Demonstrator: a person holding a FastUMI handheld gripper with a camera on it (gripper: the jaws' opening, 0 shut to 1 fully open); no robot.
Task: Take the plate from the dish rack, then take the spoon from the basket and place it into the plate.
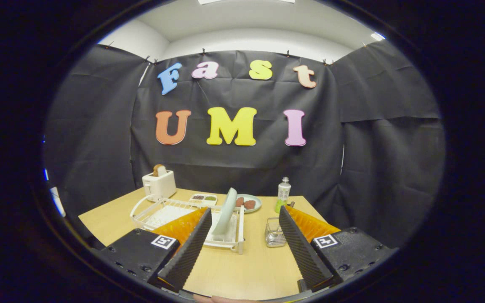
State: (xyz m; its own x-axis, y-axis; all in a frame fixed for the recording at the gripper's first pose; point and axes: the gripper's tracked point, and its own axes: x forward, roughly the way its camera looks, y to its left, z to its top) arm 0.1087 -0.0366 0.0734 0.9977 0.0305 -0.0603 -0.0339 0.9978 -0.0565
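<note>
The plate (227,211), pale green, stands on edge in the white wire dish rack (171,212), leaning a little, at the rack's end nearest the middle of the tabletop (242,269). It sits just ahead of the gap between the fingers, close to the inner edge of the left one. To the right of the rack, apart from it, is a small wire basket (274,232) with shiny metal cutlery in it; the spoon cannot be told apart from the basket's wires here. The basket lies just inside the right finger's tip. The gripper (242,214) hovers over the near part of the tabletop with its fingers (187,248) spread wide and nothing between them but bare wood. Beyond the rack, a small dish (249,203) carries two reddish-brown pieces, and beside it a shallow white tray (203,198) holds dark and green fillings in compartments. A white toaster (159,184) with a slice of bread sticking out stands at the far left corner. A bottle (283,194) with a white cap and green label stands upright near the far right edge, beyond the basket.
</note>
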